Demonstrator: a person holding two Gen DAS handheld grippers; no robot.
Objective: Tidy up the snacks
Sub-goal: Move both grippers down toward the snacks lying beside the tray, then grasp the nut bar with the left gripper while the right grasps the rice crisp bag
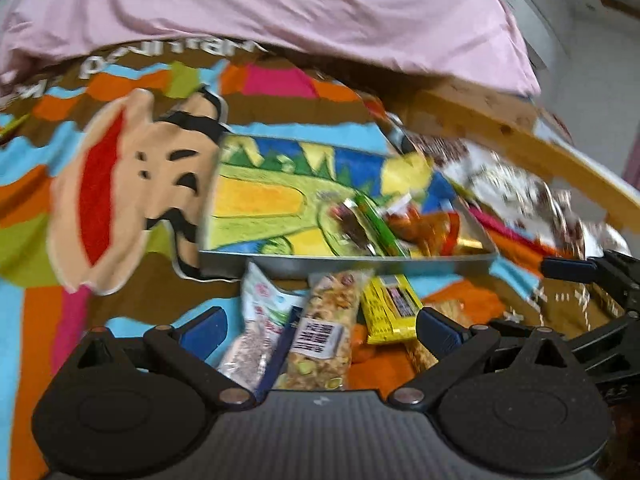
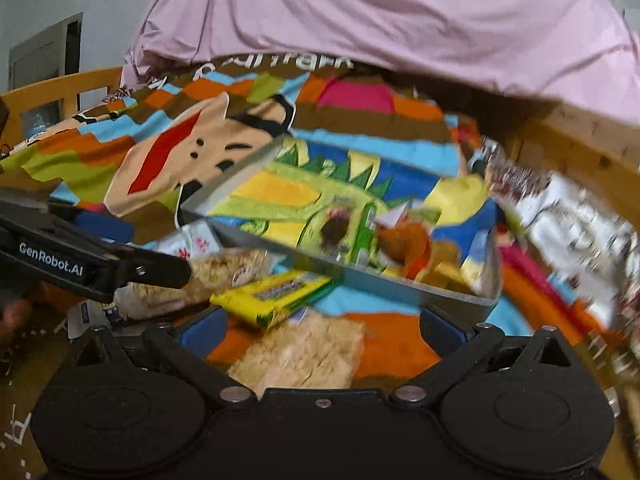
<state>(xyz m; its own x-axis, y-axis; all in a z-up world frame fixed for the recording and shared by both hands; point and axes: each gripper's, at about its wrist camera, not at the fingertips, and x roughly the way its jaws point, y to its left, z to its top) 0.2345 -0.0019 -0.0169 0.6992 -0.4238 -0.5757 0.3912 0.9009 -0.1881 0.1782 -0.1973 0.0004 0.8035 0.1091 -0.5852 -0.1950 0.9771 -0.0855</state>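
Observation:
A grey metal tray [image 1: 344, 265] with a bright cartoon picture inside lies on the blanket, and several small wrapped snacks [image 1: 400, 224] are piled in its right end. Loose snacks lie in front of the tray: a nut bar [image 1: 320, 336], a white packet [image 1: 256, 316] and a yellow packet [image 1: 390, 312]. My left gripper [image 1: 322, 332] is open just above them. My right gripper [image 2: 322, 330] is open over a pale cracker pack [image 2: 304, 352], beside the yellow packet [image 2: 276, 292] and close to the tray [image 2: 360, 278]. A left finger [image 2: 160, 270] reaches over the nut bar [image 2: 228, 264].
A colourful cartoon blanket [image 1: 120, 184] covers the surface, with a pink sheet [image 1: 280, 8] bunched behind it. A wooden frame [image 1: 500, 128] runs along the right. A large patterned foil bag [image 1: 520, 192] lies right of the tray. A hand [image 2: 12, 316] shows at the left edge.

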